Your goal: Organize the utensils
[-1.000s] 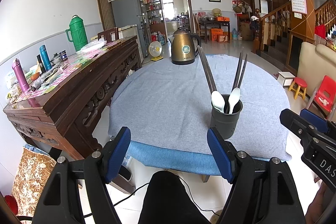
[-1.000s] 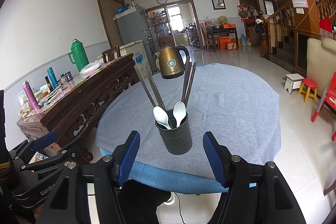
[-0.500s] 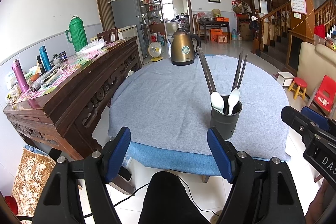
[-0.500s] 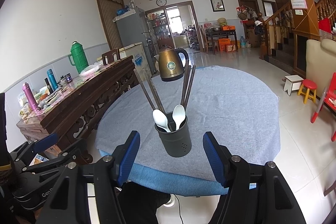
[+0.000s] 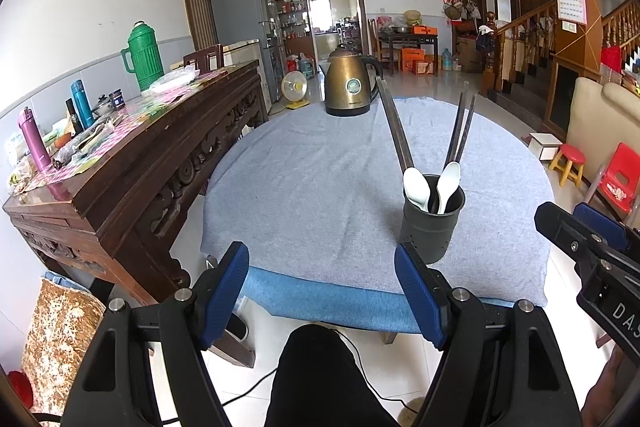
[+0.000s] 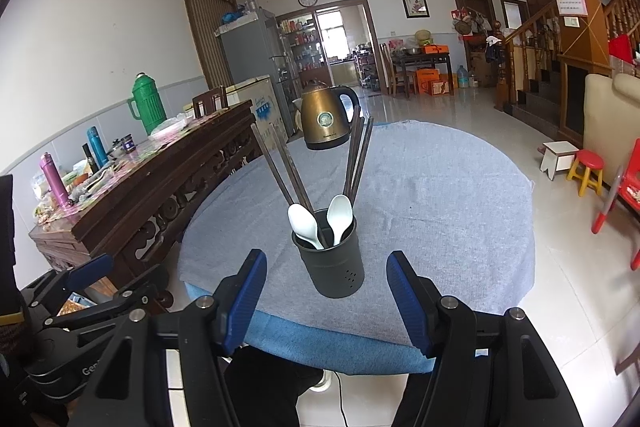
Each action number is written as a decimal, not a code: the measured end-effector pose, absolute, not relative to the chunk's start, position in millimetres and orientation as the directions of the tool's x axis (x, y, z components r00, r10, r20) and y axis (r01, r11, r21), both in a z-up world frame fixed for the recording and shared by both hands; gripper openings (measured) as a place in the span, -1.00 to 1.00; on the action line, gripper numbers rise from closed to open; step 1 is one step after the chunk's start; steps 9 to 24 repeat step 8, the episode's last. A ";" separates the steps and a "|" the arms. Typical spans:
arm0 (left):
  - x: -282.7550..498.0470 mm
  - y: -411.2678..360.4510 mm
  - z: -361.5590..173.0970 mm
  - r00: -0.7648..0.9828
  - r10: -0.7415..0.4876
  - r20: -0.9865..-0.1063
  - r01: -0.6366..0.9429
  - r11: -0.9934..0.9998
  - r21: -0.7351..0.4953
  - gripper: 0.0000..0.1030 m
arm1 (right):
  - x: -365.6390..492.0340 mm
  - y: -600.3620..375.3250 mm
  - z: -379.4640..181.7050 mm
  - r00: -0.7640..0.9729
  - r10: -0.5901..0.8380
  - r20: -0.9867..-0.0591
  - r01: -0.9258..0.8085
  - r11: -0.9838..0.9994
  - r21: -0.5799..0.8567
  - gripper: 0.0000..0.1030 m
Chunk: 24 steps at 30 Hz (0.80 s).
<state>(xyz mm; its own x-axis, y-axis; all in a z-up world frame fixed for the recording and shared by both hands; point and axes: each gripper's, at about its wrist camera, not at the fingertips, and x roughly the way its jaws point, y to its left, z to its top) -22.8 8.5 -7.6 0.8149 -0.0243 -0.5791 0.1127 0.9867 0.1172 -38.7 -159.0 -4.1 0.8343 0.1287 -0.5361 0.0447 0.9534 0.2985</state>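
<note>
Dark holder (image 6: 332, 267) at the near edge of the cloth-covered desk (image 6: 440, 195), already containing chopsticks (image 6: 288, 171) and two white spoons (image 6: 306, 225); left tool (image 5: 320, 291) and right tool (image 6: 324, 301) both agape, empty, nothing visibly left loose.

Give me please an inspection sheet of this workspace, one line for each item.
Surface: round table under a grey-blue cloth.
Job's things: dark utensil holder near the front edge, with two white spoons and chopsticks upright in it.
Clutter: brass kettle at the far edge.
Grippers: left gripper and right gripper open, empty.
Cables: thin black cable on the floor.
Surroundings: wooden sideboard with flasks, staircase.
</note>
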 end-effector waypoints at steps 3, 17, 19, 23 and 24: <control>-18.6 7.2 -8.3 0.817 -0.018 -0.576 0.108 0.987 0.122 0.47 | -34.0 -158.8 -5.0 0.834 0.124 -0.537 0.043 0.957 0.288 0.29; 2.9 10.9 -9.3 0.824 -0.015 -0.566 0.104 0.987 0.125 0.47 | -12.5 -168.9 -11.7 0.823 0.115 -0.557 0.054 0.959 0.277 0.36; 2.9 10.9 -9.3 0.824 -0.015 -0.566 0.104 0.987 0.125 0.47 | -12.5 -168.9 -11.7 0.823 0.115 -0.557 0.054 0.959 0.277 0.36; 2.9 10.9 -9.3 0.824 -0.015 -0.566 0.104 0.987 0.125 0.47 | -12.5 -168.9 -11.7 0.823 0.115 -0.557 0.054 0.959 0.277 0.36; 2.9 10.9 -9.3 0.824 -0.015 -0.566 0.104 0.987 0.125 0.47 | -12.5 -168.9 -11.7 0.823 0.115 -0.557 0.054 0.959 0.277 0.36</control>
